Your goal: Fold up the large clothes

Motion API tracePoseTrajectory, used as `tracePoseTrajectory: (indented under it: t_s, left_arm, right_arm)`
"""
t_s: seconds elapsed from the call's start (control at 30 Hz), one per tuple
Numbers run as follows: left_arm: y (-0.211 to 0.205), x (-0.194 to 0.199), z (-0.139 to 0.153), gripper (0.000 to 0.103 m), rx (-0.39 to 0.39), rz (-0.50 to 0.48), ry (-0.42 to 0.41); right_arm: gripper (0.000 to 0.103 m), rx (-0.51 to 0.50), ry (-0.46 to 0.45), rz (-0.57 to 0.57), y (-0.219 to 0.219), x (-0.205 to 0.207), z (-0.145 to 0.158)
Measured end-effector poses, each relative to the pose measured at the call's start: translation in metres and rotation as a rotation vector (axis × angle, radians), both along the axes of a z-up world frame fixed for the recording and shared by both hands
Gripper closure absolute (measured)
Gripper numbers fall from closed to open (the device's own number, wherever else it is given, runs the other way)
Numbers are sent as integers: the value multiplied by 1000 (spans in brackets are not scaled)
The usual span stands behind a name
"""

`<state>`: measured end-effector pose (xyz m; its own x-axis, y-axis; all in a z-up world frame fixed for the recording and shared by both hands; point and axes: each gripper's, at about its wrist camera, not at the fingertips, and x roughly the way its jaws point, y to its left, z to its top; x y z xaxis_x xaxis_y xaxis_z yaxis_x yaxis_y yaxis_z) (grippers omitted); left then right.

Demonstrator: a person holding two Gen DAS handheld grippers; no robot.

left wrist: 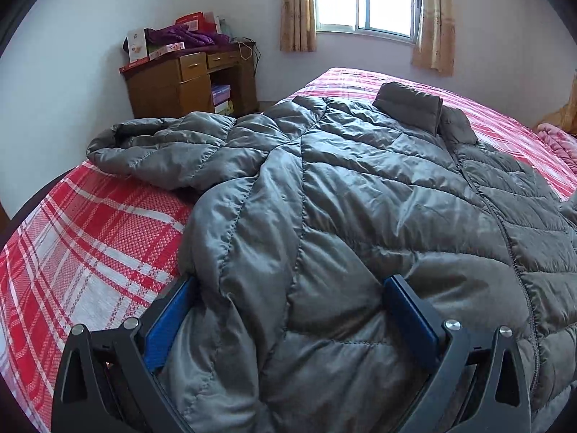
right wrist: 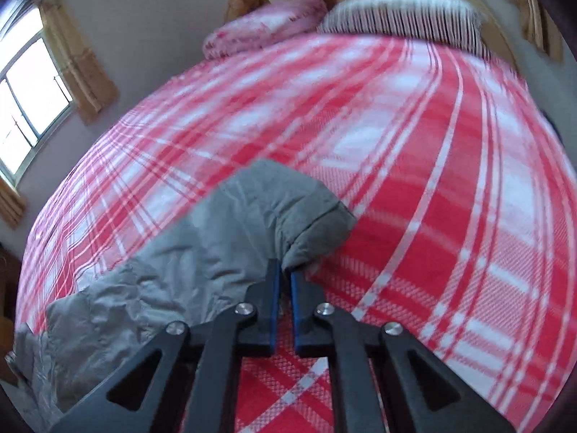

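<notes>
**Jacket hem straddled at left, sleeve cuff nipped at right**

A grey quilted jacket (left wrist: 360, 195) is laid front-up on a red plaid bed (left wrist: 72, 238), collar toward 1 o'clock, one sleeve thrown out toward 10 o'clock.

Left gripper (left wrist: 288, 306): jaws stood wide apart, the hem bulging between them; the blue pads are not seen pressing. Nothing is held there yet.

Right gripper (right wrist: 285, 281): jaws brought together, only a thin slot left. The tips sit at the edge of the sleeve cuff (right wrist: 310, 227), at 12 o'clock from them. Whether cloth is actually pinched cannot be told; the contact is hidden behind the tips.

Risks, as judged:
- Slick, puffy shell; a shallow nip at the cuff may slide out once lifted.
- Only the top layer may be caught at the hem, so the fold would drag and skew.
- The plaid cover may be pinched along with the cuff and be pulled up.
- Uneven lift between the two sides may twist the body.

Writing: boxes on the desk (left wrist: 187, 79) at 11 o'clock carry print, too small to be read. No brand is seen on the jacket.
</notes>
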<state>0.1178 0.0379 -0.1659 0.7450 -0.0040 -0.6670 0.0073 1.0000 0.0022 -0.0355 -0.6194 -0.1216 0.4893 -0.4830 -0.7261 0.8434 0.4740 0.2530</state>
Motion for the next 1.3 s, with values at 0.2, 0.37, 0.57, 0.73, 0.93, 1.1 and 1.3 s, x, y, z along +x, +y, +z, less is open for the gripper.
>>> tracePoseTrajectory:
  t_s: [0.2, 0.37, 0.57, 0.73, 0.93, 1.1, 1.3]
  left_arm:
    - [6, -19, 29, 1, -80, -4, -24]
    - [22, -45, 80, 1, -104, 14, -114]
    - [52, -71, 123, 1, -95, 23, -209]
    - [75, -78, 128, 1, -121, 52, -215]
    - [95, -82, 123, 1, -110, 61, -199]
    - [105, -80, 118, 1, -130, 67, -179]
    - [102, -62, 107, 1, -239, 82, -111]
  right_arm:
    - [96, -314, -74, 233, 79, 8, 103]
    - [96, -479, -155, 488, 190, 38, 158]
    - [96, -506, -231, 795, 329, 71, 162]
    - [96, -443, -240, 992, 428, 103, 131]
    - [96, -242, -251, 1100, 470, 130, 87]
    - [4, -145, -291, 870, 405, 112, 80]
    - [0, -223, -213, 484, 243, 52, 80]
